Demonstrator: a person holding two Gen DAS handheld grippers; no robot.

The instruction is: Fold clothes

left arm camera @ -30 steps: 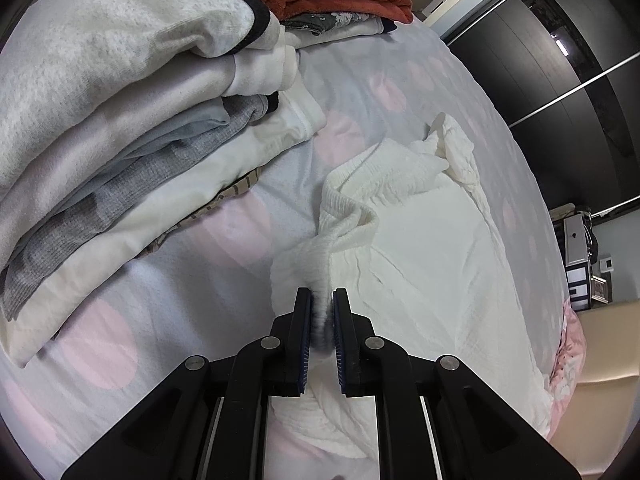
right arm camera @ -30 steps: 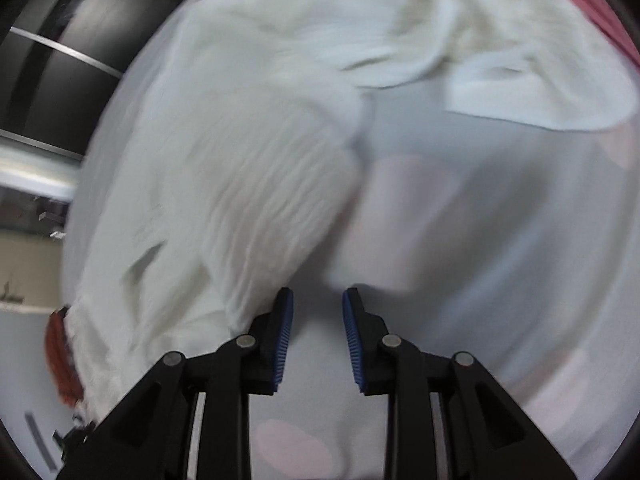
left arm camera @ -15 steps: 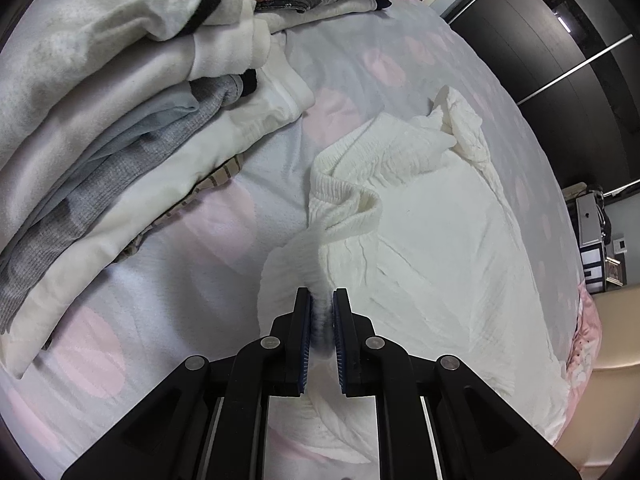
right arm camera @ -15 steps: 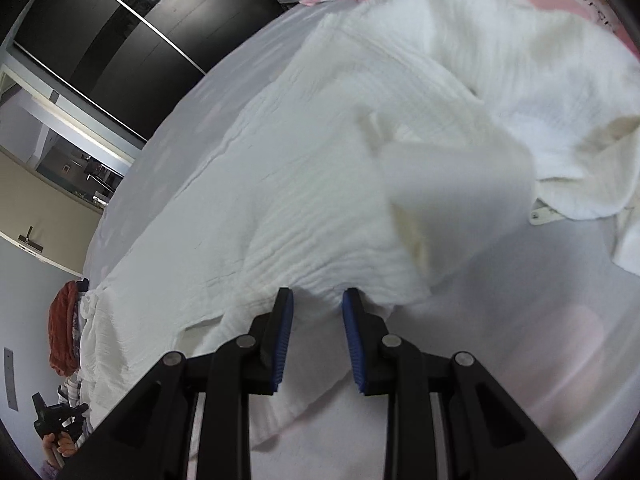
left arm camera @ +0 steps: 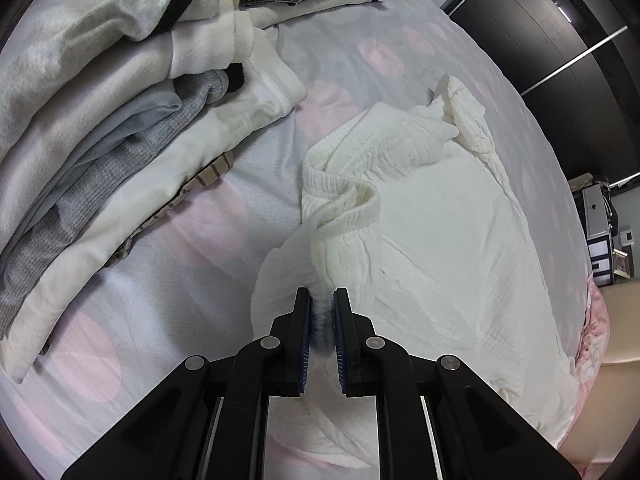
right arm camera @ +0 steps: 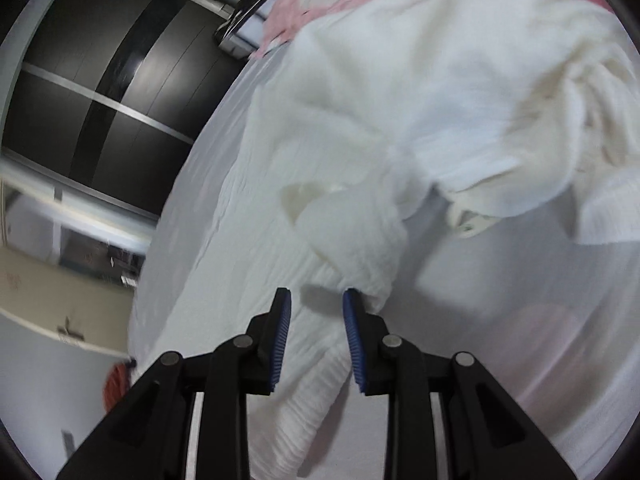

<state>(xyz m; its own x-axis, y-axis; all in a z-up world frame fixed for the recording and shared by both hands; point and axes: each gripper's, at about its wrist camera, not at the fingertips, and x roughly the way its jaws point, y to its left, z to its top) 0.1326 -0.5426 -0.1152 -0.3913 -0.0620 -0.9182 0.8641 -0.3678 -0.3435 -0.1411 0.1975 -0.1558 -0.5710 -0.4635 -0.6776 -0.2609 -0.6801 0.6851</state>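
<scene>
Pale bedding with faint pink dots covers the bed (left arm camera: pixel 192 264), and dark wardrobe panels (right arm camera: pixel 120 92) stand behind it. A white crinkled garment (left arm camera: pixel 452 236) lies spread across the bed, its ribbed waistband (left arm camera: pixel 340 196) bunched and turned toward the left gripper (left arm camera: pixel 321 300). That gripper's jaws are clamped on a gathered fold of the garment, the cloth pinched between the blue pads directly ahead of the camera. To the left, well apart from the garment, sits a stack of folded clothes (left arm camera: pixel 120 128) (white, grey and rust-red layers). The right gripper (right arm camera: pixel 316 300) has its jaws apart, poised over another portion of the white crinkled garment; a fold of the cloth touches the right-hand finger (right arm camera: pixel 354 332), nothing being gripped. The right wrist view is blurred.
</scene>
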